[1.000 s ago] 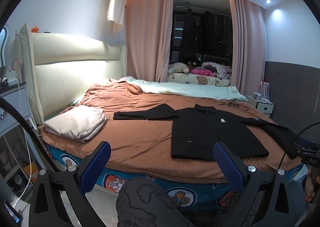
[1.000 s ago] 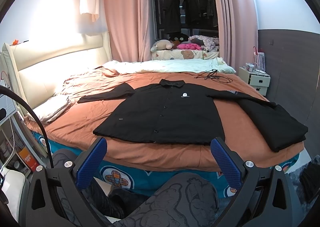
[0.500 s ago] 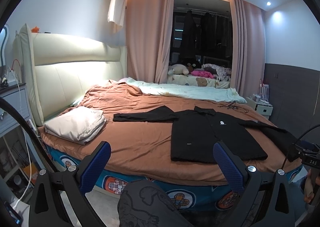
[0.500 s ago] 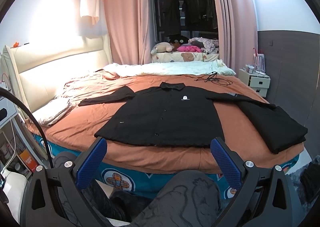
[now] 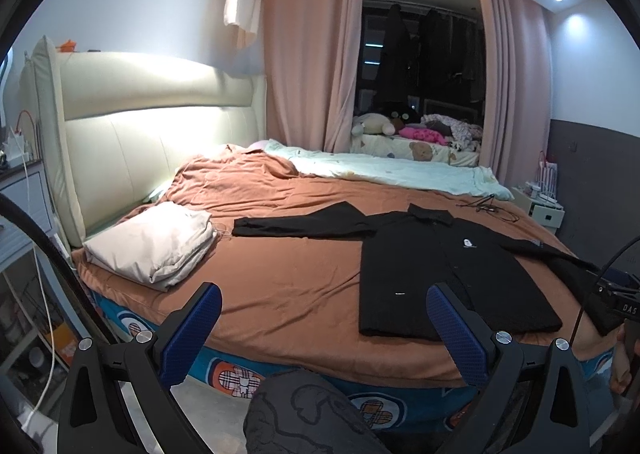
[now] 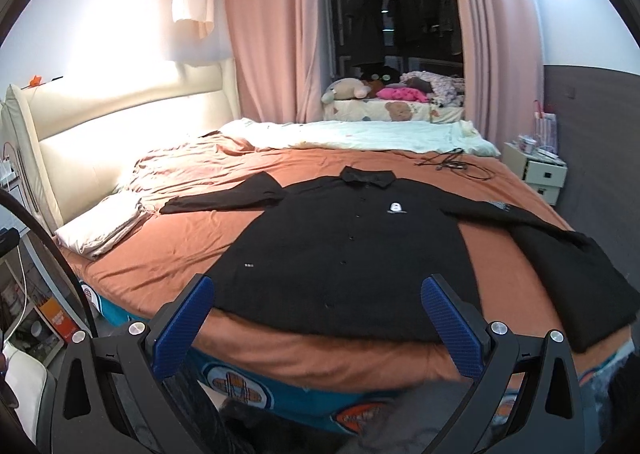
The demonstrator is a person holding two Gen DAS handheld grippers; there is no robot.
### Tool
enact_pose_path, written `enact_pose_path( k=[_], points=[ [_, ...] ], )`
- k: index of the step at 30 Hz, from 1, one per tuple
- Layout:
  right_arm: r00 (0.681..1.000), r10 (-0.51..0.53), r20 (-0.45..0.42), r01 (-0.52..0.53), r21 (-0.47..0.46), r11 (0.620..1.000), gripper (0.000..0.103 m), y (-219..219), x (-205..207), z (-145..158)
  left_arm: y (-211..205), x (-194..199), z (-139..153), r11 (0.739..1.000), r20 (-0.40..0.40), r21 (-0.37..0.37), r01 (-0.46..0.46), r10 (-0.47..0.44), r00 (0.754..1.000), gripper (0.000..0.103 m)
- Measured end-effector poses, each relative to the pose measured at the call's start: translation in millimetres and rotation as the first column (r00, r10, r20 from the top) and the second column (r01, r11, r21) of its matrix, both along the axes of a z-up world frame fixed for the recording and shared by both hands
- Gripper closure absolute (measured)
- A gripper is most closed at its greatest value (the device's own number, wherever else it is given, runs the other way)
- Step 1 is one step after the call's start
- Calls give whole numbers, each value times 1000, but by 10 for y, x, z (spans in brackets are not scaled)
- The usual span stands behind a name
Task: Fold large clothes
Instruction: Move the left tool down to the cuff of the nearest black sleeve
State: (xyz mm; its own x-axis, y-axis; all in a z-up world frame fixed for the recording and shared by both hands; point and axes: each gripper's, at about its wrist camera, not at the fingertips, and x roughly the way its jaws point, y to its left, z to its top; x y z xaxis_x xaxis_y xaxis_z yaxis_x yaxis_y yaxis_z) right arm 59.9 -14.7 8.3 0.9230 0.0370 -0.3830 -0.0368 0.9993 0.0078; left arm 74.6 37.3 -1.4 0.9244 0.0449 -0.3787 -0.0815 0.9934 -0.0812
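Observation:
A large black button-up shirt (image 6: 344, 246) lies spread flat, front up, on the brown bedsheet (image 6: 168, 254), sleeves out to both sides; it also shows in the left wrist view (image 5: 444, 274). A second black garment (image 6: 572, 282), folded, lies at the bed's right edge over the right sleeve's end. My right gripper (image 6: 318, 314) is open and empty, just short of the shirt's hem. My left gripper (image 5: 320, 324) is open and empty, near the bed's front edge, left of the shirt.
A folded cream cloth (image 5: 156, 242) lies at the bed's front left by the headboard (image 5: 132, 142). A pale green quilt (image 6: 360, 136) and a black cable (image 6: 452, 165) lie at the far side. A white nightstand (image 6: 536, 174) stands on the right. My knee (image 5: 304, 414) is below.
Both grippers have moved forward toward the bed. The right wrist view has closed in on the shirt's hem. Both stay open.

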Motion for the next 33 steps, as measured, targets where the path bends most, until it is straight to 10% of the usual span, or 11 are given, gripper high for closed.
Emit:
enact_pose_path(
  k=[33],
  points=[
    [970, 161, -184, -177, -73, 981, 0, 0, 3432, 265, 898, 2721, -386, 985, -238, -72, -156, 135, 962, 0]
  ],
)
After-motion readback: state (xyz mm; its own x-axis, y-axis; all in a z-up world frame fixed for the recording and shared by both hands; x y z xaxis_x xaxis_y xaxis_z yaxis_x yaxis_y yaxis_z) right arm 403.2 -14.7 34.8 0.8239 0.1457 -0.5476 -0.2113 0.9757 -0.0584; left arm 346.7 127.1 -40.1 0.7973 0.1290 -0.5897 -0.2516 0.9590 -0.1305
